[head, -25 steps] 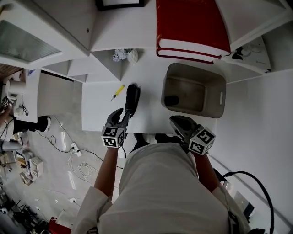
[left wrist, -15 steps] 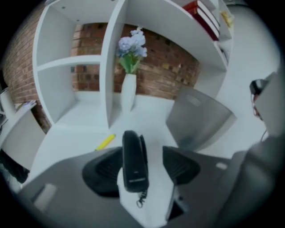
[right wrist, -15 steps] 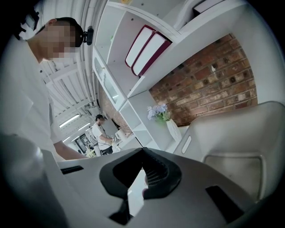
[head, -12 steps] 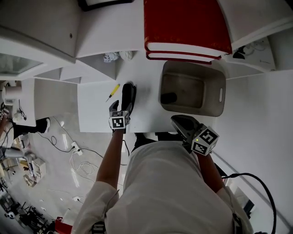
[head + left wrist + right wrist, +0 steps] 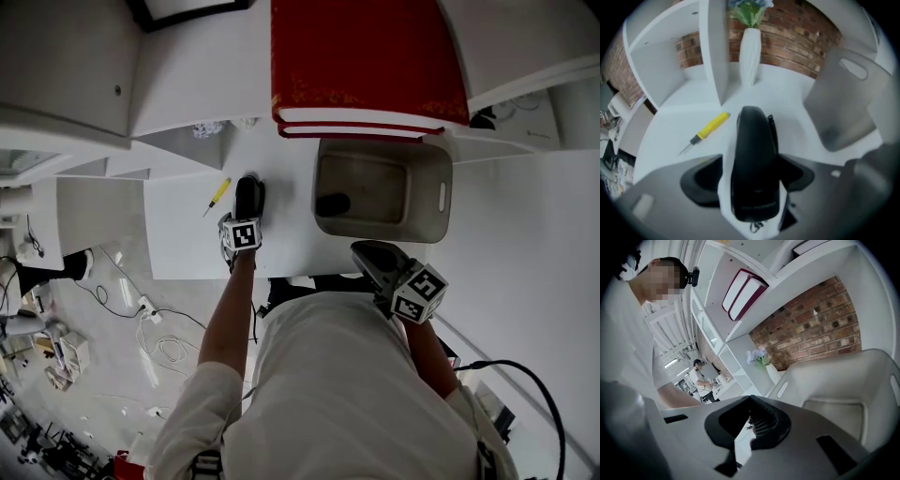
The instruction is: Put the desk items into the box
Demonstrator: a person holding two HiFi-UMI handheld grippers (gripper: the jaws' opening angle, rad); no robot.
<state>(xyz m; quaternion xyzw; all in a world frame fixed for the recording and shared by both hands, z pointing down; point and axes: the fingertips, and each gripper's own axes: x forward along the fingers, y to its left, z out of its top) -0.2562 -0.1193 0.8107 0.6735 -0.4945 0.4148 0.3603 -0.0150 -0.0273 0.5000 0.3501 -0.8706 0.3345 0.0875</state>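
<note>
A black stapler (image 5: 754, 164) lies lengthwise on the white desk (image 5: 187, 244), left of the grey box (image 5: 380, 192). My left gripper (image 5: 750, 159) points steeply down over it. Its jaws have just been opening and now stand wide on either side of the stapler, with a strip of white desk showing beside the left jaw. In the head view the left gripper (image 5: 246, 214) covers the stapler's (image 5: 248, 192) near end. A yellow screwdriver (image 5: 708, 129) lies just left of it. My right gripper (image 5: 375, 258) hovers shut and empty at the box's near edge. A dark item (image 5: 333, 203) lies inside the box.
Two red books (image 5: 366, 66) lie on the shelf above the box. A white vase with flowers (image 5: 750, 56) stands at the back of the desk beside a shelf divider. Crumpled paper (image 5: 208, 128) sits at the back left. Cables lie on the floor at the left.
My left gripper has dropped from above the stapler's near end down onto it, tilting steeply, and its jaws have opened. The right gripper has stayed near the box's front edge.
</note>
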